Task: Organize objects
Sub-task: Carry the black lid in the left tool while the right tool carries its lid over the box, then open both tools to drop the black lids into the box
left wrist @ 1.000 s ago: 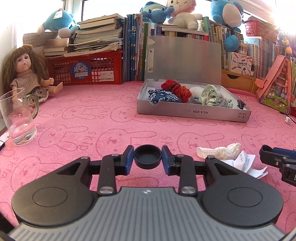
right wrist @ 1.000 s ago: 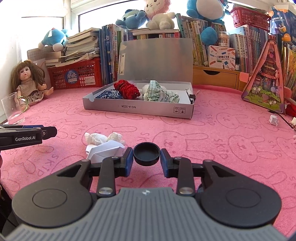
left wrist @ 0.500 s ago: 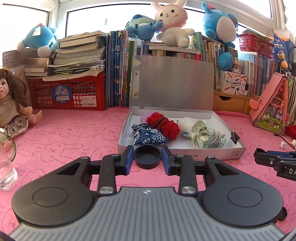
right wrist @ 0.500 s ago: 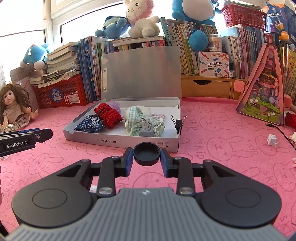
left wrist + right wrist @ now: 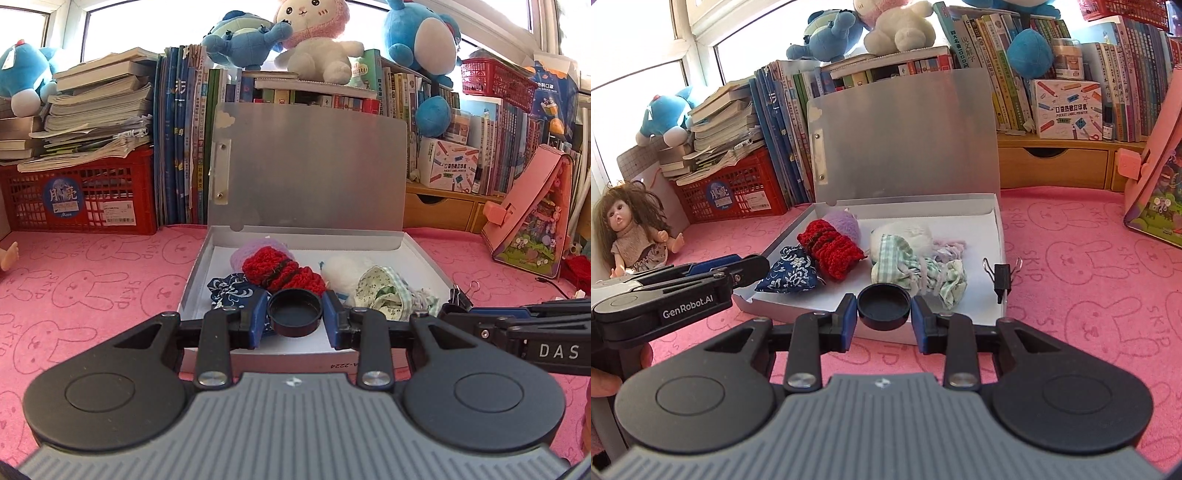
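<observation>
Both grippers (image 5: 294,317) (image 5: 884,309) pinching black caps (image 5: 294,312) (image 5: 883,307), hovering nr open box (image 5: 1000,236); cloth bundles (image 5: 831,246) already sitting inside; lid closing prob. remaining.

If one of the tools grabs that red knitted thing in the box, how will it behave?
The red knitted piece looks soft and bunched, so it would probably squash and sag. Being yarn, it is likely light and grippy. It leans on the blue floral pouch, which may shift.

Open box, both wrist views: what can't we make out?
- Left wrist: box front wall, behind left hand-held gripper.
- Left wrist: binder clip, partly behind right hand-held gripper.
- Right wrist: purple knit, mostly behind red knit.
- Cap contact with blue pads: unclear.
</observation>
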A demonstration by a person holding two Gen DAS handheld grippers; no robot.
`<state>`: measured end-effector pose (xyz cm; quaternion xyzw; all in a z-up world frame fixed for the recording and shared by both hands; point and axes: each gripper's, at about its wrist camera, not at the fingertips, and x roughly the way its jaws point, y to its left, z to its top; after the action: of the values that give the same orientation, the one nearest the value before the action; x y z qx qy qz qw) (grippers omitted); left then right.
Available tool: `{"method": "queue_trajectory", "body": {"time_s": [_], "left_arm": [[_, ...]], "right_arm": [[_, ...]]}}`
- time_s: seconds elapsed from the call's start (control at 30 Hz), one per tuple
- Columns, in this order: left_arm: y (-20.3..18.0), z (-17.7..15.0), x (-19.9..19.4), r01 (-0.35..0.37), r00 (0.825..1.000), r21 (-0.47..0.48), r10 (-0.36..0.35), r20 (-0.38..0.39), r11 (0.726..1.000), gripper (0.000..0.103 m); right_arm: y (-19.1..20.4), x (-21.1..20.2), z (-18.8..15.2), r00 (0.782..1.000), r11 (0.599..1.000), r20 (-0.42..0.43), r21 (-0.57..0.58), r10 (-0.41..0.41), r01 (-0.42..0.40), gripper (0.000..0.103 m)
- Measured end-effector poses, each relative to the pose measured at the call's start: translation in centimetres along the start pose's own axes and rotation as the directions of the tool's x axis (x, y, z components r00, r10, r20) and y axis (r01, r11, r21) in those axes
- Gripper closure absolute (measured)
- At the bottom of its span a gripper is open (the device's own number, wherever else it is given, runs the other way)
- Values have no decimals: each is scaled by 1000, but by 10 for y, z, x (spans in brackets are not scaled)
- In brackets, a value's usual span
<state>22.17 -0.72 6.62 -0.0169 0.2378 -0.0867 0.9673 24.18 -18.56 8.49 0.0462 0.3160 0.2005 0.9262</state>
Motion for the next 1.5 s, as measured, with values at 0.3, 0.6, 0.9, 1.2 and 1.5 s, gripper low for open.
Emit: {"method": "queue_trajectory", "body": {"time_s": [0.3,0.6,0.9,1.2,1.5], "left_arm": [[2,-7,51,40,995,15,-38,-92,999,65],[21,2,92,-13,989,31,18,-145,999,65],[32,12,119,-85,986,56,92,-138,995,65],[26,10,121,-94,988,83,104,-117,992,60],[21,11,95,-73,990,69,81,-113,995,18]], "right_arm": [[-22,51,10,994,995,-108,98,23,-12,66],[-36,71,24,994,991,-103,126,-24,37,66],[-41,92,33,990,989,-116,117,-77,90,66],[-40,95,30,989,989,-127,115,-74,89,63],[-32,70,33,994,993,-79,84,-78,85,44]]}}
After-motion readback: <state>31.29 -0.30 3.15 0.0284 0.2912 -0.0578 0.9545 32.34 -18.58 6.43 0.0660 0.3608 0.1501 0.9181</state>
